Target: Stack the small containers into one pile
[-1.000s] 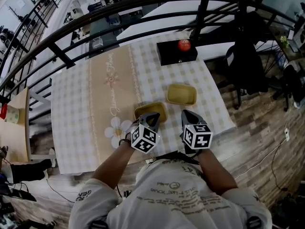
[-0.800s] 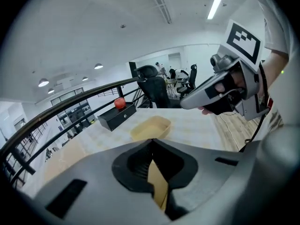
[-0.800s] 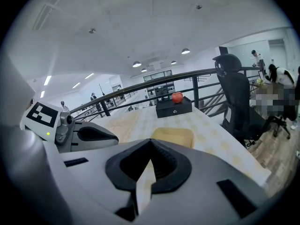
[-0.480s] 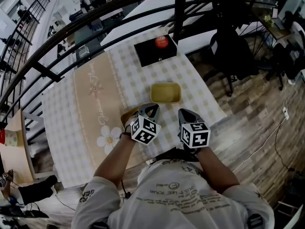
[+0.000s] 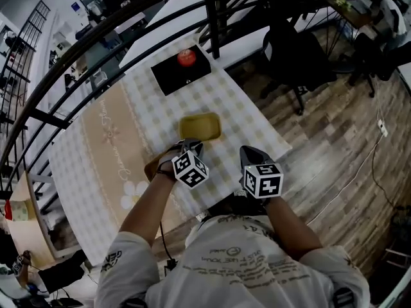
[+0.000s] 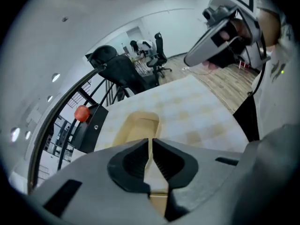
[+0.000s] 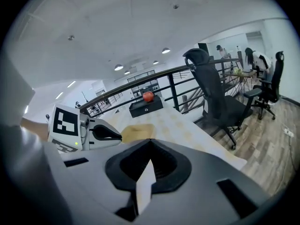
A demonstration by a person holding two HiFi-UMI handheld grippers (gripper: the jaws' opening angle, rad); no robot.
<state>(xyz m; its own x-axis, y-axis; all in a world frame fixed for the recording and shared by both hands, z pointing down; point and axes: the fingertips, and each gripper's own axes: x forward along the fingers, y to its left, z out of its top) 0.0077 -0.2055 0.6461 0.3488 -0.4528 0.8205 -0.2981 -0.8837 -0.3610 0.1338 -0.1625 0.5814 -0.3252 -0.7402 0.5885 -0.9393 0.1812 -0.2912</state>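
Note:
Two small tan containers are on the checked tablecloth (image 5: pixel 237 117). The far container (image 5: pixel 200 126) lies open side up near the table's middle, and shows ahead of the jaws in the left gripper view (image 6: pixel 136 128) and the right gripper view (image 7: pixel 137 131). The near container (image 5: pixel 156 166) is partly hidden under my left gripper (image 5: pixel 191 147), which is shut on its rim; a tan strip sits between the jaws (image 6: pixel 150 142). My right gripper (image 5: pixel 252 153) is beside it on the right, over the table's near edge, shut with nothing in it (image 7: pixel 150 142).
A black box (image 5: pixel 170 72) with a red apple (image 5: pixel 186 58) on it stands at the table's far edge. A dark railing (image 5: pixel 212 11) runs behind the table. A black office chair (image 5: pixel 292 56) stands on the wooden floor to the right.
The head camera has swung, so the table sits further left and lower. My left gripper with the near container has come closer to the far container. The right gripper kept its place.

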